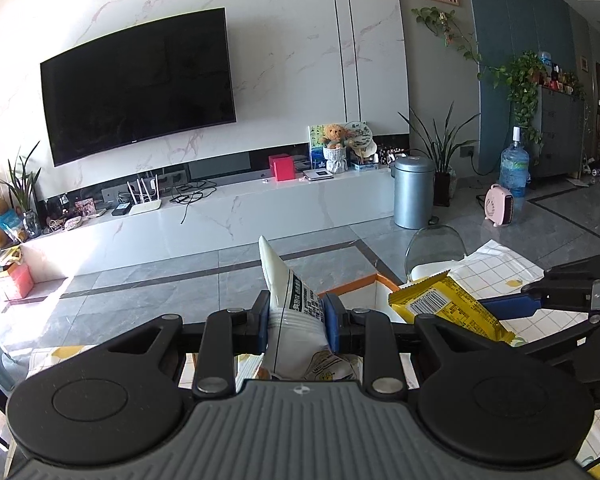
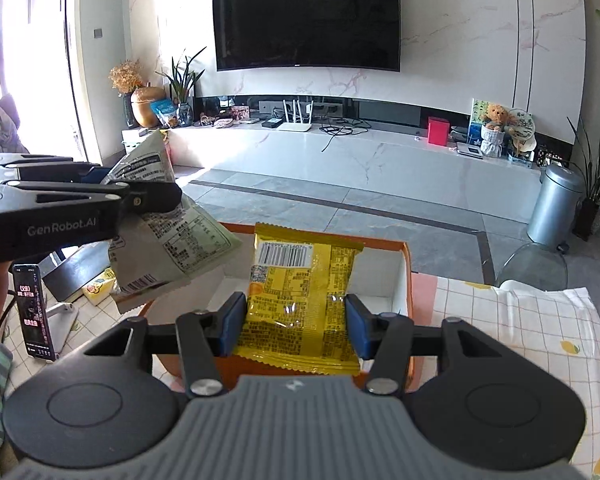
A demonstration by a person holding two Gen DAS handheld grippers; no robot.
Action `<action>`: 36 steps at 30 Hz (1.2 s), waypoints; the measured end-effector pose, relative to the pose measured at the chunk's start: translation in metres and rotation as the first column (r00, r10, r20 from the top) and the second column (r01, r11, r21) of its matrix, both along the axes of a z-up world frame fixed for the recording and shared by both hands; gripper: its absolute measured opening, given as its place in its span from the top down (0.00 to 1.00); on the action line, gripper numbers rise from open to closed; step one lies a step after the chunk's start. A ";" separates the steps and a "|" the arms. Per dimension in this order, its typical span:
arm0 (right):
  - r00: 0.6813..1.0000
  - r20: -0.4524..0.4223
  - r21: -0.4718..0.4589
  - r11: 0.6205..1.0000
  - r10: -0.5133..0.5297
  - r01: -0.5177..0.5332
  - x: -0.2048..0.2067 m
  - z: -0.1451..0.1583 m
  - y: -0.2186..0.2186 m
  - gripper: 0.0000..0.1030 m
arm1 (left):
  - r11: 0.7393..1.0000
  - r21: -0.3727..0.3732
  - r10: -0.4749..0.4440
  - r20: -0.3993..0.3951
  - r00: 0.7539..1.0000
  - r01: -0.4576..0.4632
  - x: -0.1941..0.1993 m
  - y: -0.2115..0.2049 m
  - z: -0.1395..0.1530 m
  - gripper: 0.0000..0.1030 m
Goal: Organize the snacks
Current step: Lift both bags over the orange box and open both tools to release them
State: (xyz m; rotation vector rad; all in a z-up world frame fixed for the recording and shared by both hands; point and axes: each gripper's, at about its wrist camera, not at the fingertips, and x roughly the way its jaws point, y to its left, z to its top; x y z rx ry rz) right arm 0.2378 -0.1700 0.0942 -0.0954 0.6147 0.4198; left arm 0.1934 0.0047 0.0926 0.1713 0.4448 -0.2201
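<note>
Yellow packet: a flat, crinkly yellow foil snack packet (image 2: 300, 300) with a barcode near its far end, clamped by its two side edges in the right gripper (image 2: 296, 322), whose blue-padded jaws press on it from left and right.
Pale packet: a whitish, pale-green plastic snack bag (image 1: 296, 312) printed with small text, pinched tight between the blue pads of the left gripper (image 1: 296, 316); its jaws are nearly together, squeezing a narrow fold of the bag.
Box: an open cardboard box with orange outer walls and a white inside (image 2: 396, 276), standing on a white tablecloth with a grid and lemon print (image 2: 540, 320).
Key relation: the box lies directly ahead of and below the right gripper; the yellow packet's long axis runs away from the gripper, out over the box's white floor. The pale packet hangs over the box's near-left corner, to the left of the yellow one, the two packets near each other but apart.
Nearer hand: by my reading, the right hand is better placed over the box; the left is at its edge.
Pose: both grippers tilt gently downward toward the far marble wall and its dark television (image 2: 306, 20).
Judgement: both packets look ready to be lowered into the box; none lies inside yet, as far as can be seen.
Elsewhere: a phone on a stand (image 2: 32, 312) at the table's left.
</note>
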 end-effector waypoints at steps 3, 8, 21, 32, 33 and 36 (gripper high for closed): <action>0.999 -0.044 -0.006 1.000 0.013 -0.013 0.030 -0.007 0.008 0.51 | 0.999 0.043 0.003 -0.027 1.000 -0.002 0.018 -0.002 -0.011 0.71; 0.992 -0.129 -0.075 0.997 0.003 -0.013 0.079 -0.035 0.021 0.51 | 0.991 0.132 0.030 -0.115 0.993 -0.015 0.050 -0.002 -0.042 0.71; 0.954 -0.298 -0.373 0.923 -0.023 -0.094 0.144 -0.110 0.053 0.50 | 0.963 0.262 0.151 -0.333 0.931 -0.063 0.105 0.020 -0.102 0.71; 0.935 -0.348 -0.462 0.881 -0.071 -0.105 0.156 -0.132 0.058 0.50 | 0.934 0.355 0.168 -0.345 0.923 -0.038 0.122 0.002 -0.113 0.69; 0.932 -0.354 -0.460 0.882 -0.073 -0.105 0.156 -0.133 0.058 0.50 | 0.929 0.368 0.169 -0.346 0.923 -0.033 0.122 0.000 -0.115 0.68; 0.923 -0.375 -0.456 0.883 -0.082 -0.107 0.159 -0.136 0.058 0.50 | 0.914 0.405 0.168 -0.339 0.926 -0.018 0.120 -0.005 -0.118 0.66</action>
